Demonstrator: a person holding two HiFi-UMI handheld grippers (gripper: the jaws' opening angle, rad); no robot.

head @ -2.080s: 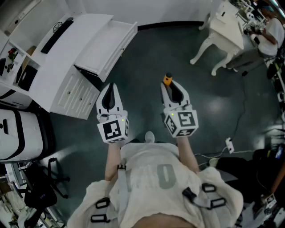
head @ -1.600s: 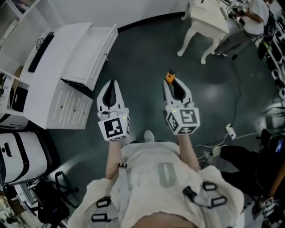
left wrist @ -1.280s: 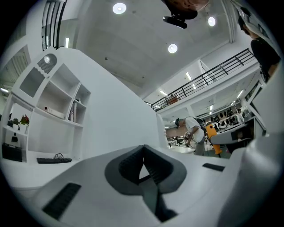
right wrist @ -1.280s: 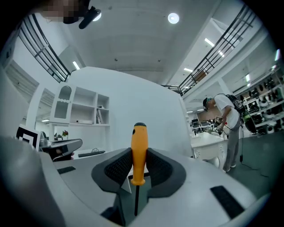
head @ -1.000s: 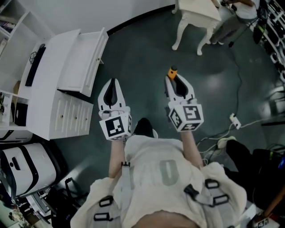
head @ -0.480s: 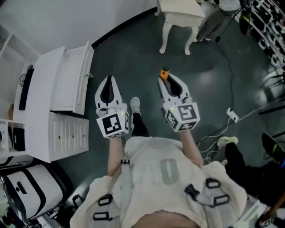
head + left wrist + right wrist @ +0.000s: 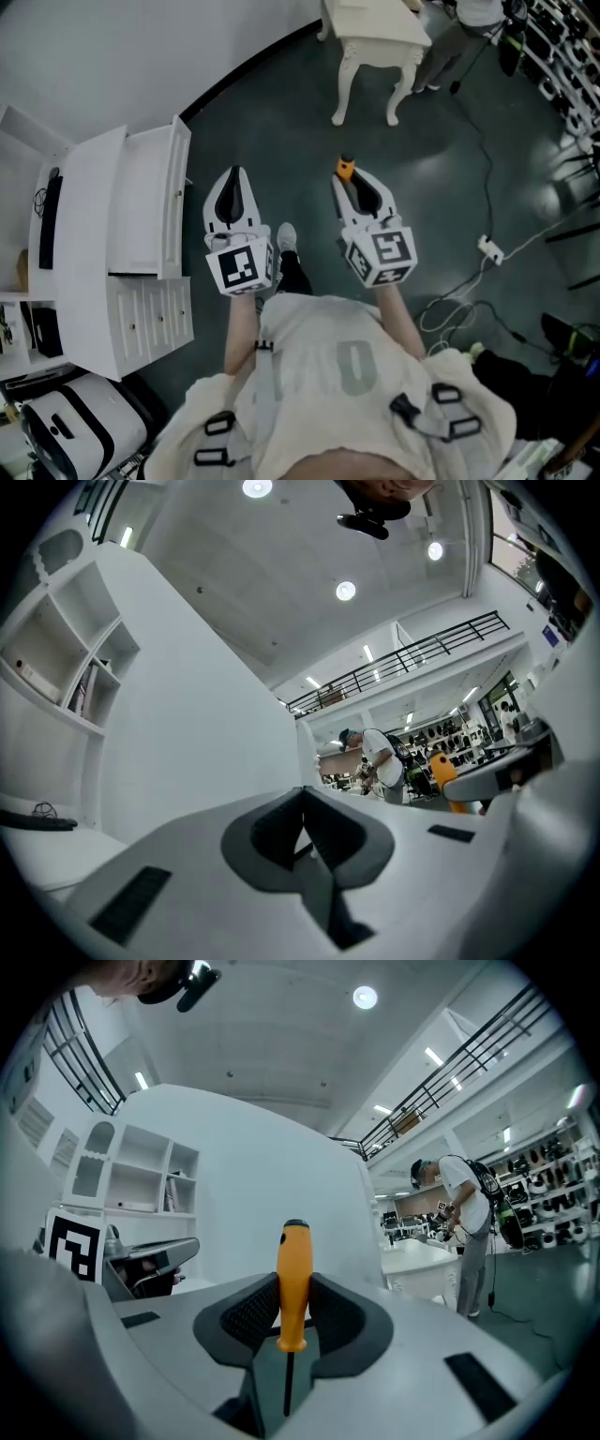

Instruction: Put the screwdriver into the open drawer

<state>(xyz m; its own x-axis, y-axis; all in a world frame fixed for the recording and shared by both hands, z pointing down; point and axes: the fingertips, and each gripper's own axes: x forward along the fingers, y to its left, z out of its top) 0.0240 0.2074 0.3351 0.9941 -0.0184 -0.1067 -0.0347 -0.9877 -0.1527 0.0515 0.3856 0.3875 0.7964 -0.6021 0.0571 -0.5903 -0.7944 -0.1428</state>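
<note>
An orange-handled screwdriver stands upright between the jaws of my right gripper, which is shut on its handle. The thin shaft runs down between the pads. My left gripper is shut with nothing in it. Both are held level over the dark floor. The open white drawer juts from a white cabinet just left of the left gripper. I cannot see inside the drawer from the gripper views.
A white table with curved legs stands ahead. A black item lies on the cabinet top. Cables and a power strip lie on the floor at right. A person stands in the background. A white wall rises ahead.
The whole view has swung as I walk: cabinet and drawer slid down the left side, now beside the left gripper. Both grippers moved across the floor. The screwdriver stays gripped.
</note>
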